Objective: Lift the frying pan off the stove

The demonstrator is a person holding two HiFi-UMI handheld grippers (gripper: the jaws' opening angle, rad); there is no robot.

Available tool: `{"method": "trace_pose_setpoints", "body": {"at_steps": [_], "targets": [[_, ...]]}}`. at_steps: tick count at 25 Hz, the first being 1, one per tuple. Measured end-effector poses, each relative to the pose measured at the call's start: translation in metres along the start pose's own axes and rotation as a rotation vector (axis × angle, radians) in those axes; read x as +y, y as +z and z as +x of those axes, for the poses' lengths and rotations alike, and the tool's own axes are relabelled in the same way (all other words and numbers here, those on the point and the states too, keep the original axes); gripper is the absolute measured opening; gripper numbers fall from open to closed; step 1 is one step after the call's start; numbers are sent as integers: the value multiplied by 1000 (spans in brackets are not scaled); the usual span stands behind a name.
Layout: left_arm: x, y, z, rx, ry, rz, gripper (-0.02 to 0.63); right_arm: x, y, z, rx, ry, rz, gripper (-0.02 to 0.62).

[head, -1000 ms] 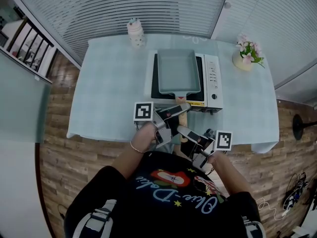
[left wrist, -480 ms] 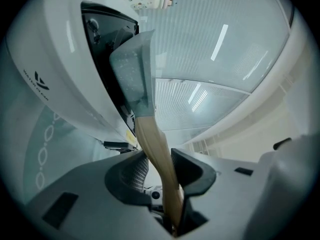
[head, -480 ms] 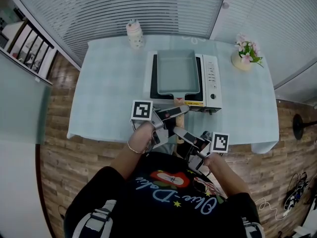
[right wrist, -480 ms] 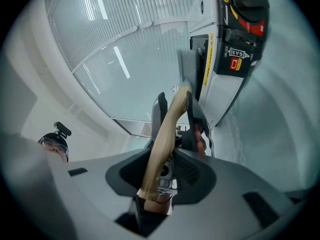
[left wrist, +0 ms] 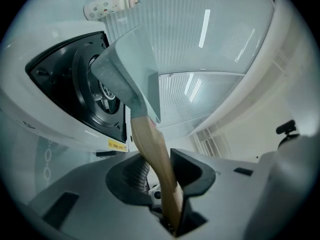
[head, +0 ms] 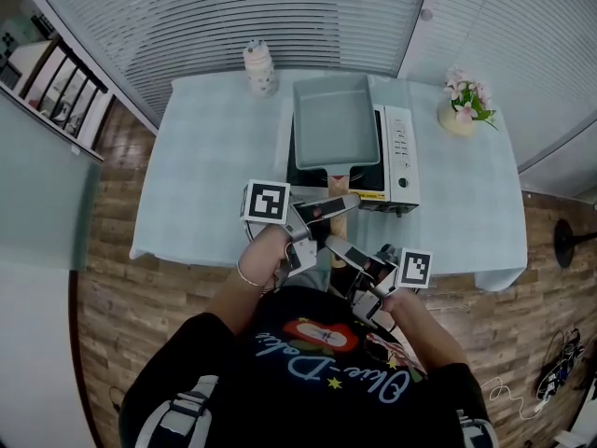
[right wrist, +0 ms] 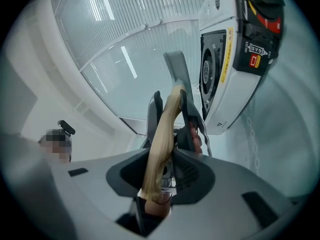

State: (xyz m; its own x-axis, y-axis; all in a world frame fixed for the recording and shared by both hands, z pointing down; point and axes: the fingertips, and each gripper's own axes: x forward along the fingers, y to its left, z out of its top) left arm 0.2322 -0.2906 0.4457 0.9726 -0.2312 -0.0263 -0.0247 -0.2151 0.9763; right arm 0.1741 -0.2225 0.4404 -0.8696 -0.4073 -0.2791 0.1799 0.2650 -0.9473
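Frying pan (head: 336, 119) is held at 12 o'clock from the person, raised clear of the stove (head: 396, 152). In the left gripper view its underside stands apart from the bared burner (left wrist: 97, 91).

- Wooden handle (left wrist: 150, 144) is clamped by both grippers. The left gripper (left wrist: 159, 160) is nearer the pan and the right gripper (right wrist: 159, 171) is behind it at 6 o'clock, on the handle's end.
- Both sets of fingers have just been closing, and the handle is pinched between them.
- The double grip is judged to share the weight and stop the long handle from twisting.

Surface (head: 205, 175) is covered in pale blue cloth. A bottle (head: 259, 68) stands at 11 o'clock of the stove and a flower pot (head: 462, 105) at 2 o'clock, both well apart from it.

The room has a wood-plank floor (head: 103, 297) and ribbed white wall panels (head: 233, 7) beyond the surface. A dark railing (head: 65, 91) is seen at 10 o'clock.
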Motion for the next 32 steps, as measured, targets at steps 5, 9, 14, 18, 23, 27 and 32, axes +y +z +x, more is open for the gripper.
{"method": "trace_pose_setpoints", "body": {"at_steps": [5, 9, 14, 18, 23, 27, 32], "targets": [[-11, 3, -1, 11, 15, 49, 129, 9, 1, 5, -4, 31, -15, 117], [-20, 6, 0, 19, 17, 76, 129, 15, 3, 8, -8, 47, -37, 115], [-28, 8, 0, 19, 11, 101, 129, 23, 4, 9, 0, 53, -56, 115], [-35, 10, 0, 14, 4, 107, 129, 29, 6, 11, 0, 58, -63, 117], [-44, 14, 0, 7, -9, 115, 129, 35, 8, 15, 8, 56, -81, 117], [-44, 16, 0, 9, -4, 117, 129, 36, 10, 16, 4, 57, -84, 118], [-47, 15, 0, 14, -14, 119, 129, 37, 9, 18, 0, 56, -91, 120]]}}
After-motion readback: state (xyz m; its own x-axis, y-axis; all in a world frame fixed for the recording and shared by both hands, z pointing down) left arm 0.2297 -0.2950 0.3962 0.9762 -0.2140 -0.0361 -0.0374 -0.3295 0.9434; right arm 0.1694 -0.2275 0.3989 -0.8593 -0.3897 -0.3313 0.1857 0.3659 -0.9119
